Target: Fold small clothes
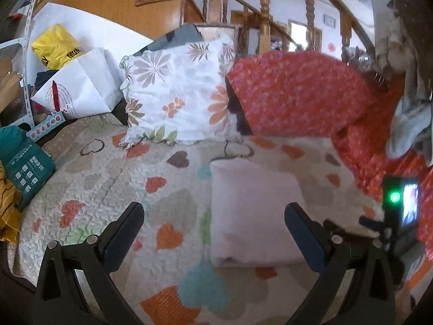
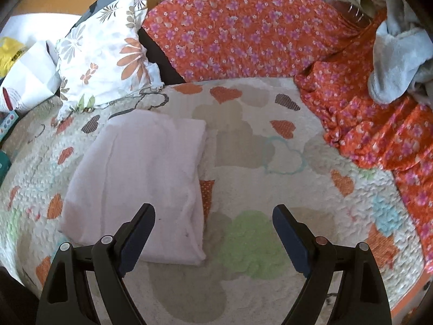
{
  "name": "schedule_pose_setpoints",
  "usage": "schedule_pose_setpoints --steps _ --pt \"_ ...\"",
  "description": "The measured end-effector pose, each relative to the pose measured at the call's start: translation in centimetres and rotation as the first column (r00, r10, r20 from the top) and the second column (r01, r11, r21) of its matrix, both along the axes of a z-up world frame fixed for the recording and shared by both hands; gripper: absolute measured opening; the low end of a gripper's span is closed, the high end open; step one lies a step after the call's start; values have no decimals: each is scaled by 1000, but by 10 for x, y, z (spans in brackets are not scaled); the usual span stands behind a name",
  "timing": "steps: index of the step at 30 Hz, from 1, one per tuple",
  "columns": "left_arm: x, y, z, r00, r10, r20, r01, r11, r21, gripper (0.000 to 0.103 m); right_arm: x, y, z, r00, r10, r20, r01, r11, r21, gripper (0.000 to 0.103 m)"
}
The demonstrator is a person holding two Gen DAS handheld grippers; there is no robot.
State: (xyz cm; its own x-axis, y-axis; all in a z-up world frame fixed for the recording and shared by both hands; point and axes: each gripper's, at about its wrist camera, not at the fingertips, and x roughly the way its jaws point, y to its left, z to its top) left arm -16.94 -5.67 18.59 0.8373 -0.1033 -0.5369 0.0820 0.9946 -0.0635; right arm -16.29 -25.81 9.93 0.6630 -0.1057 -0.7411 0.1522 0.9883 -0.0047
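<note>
A pale pink garment (image 1: 251, 211) (image 2: 140, 178) lies folded into a flat rectangle on the heart-patterned quilt (image 1: 113, 178) (image 2: 270, 243). My left gripper (image 1: 215, 214) hovers above the quilt with its jaws wide apart and nothing between them; the pink fold lies below, toward its right finger. In the right wrist view my right gripper (image 2: 213, 215) is open and empty too, above the quilt just right of the garment's near corner. The right gripper's camera block (image 1: 402, 205), with a green light, shows at the right edge of the left wrist view.
A floral cushion (image 1: 178, 92) (image 2: 105, 51) and an orange flowered cover (image 1: 295, 94) (image 2: 243, 27) line the back. A grey-white fluffy cloth (image 2: 397, 62) lies at the right. White paper bag (image 1: 81, 84), yellow bag (image 1: 54, 44) and a teal box (image 1: 24, 168) crowd the left. A wooden staircase (image 1: 162, 2) rises behind.
</note>
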Motion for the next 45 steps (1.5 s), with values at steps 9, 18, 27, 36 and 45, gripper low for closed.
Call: schedule_pose_setpoints --steps 9,18,27,36,45 --pt "4 24 -18 996 82 -32 -81 997 17 103 9 18 -12 1000 25 -14 -26 999 -36 92" --pt "-2 25 -20 995 97 19 -97 995 -7 103 5 43 -15 996 86 14 -83 988 -128 92" --pt "9 20 -31 993 105 -47 -103 993 53 103 5 47 -16 996 88 23 -85 988 -129 92" --pt "18 15 -60 980 83 -182 -72 995 69 103 3 58 -21 993 122 0 -121 983 -138 92" --pt "24 16 -75 964 65 -257 -58 998 36 103 5 61 -25 992 125 -20 -127 982 -137 92"
